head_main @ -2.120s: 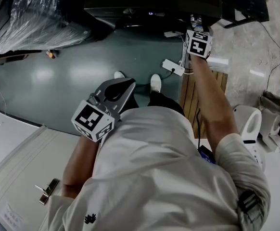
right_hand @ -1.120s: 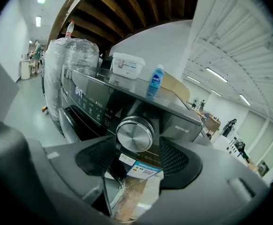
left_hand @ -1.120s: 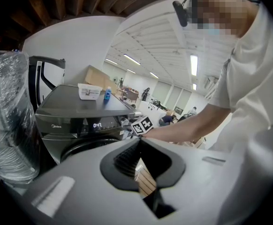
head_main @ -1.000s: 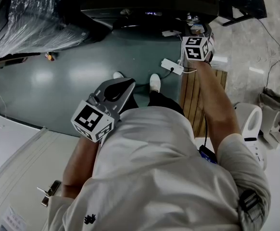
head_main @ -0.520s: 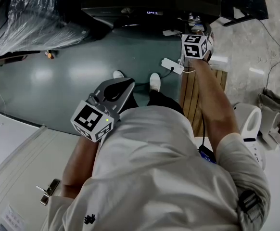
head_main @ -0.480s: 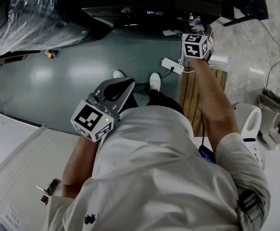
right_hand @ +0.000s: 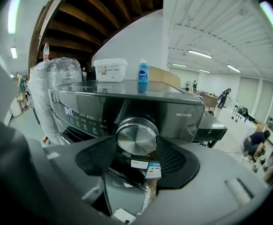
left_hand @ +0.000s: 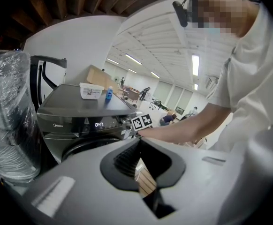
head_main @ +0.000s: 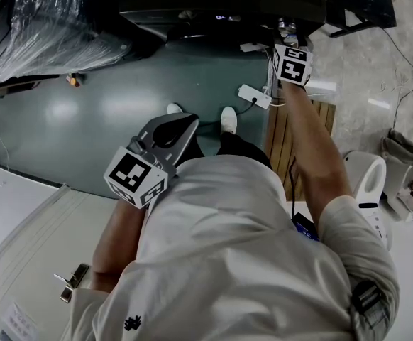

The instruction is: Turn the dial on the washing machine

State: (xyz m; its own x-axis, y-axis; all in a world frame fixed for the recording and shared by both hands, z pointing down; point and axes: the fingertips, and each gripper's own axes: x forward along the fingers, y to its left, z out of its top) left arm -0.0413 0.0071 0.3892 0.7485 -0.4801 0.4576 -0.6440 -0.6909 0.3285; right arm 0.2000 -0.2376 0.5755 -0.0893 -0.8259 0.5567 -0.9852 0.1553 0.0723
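The dark grey washing machine [head_main: 221,6] stands at the top of the head view, its front panel facing me. Its round silver dial [right_hand: 136,136] fills the middle of the right gripper view, between the two black pads. My right gripper [right_hand: 137,144] is shut on the dial, at the panel's right end [head_main: 289,40]. A lit display [left_hand: 99,124] glows left of the dial. My left gripper [head_main: 172,132] hangs low by my body, well away from the machine, shut with nothing in it [left_hand: 143,165].
A plastic-wrapped bundle [head_main: 43,20] stands left of the machine. On the machine's top are a white tub [right_hand: 110,71] and a small blue bottle [right_hand: 143,72]. A white power strip [head_main: 255,98], wooden slats [head_main: 283,144] and a white appliance [head_main: 366,183] are on the floor at the right.
The right gripper's marker cube rolled one way on the dial about a second ago and has now rolled back. The left gripper has stayed still.
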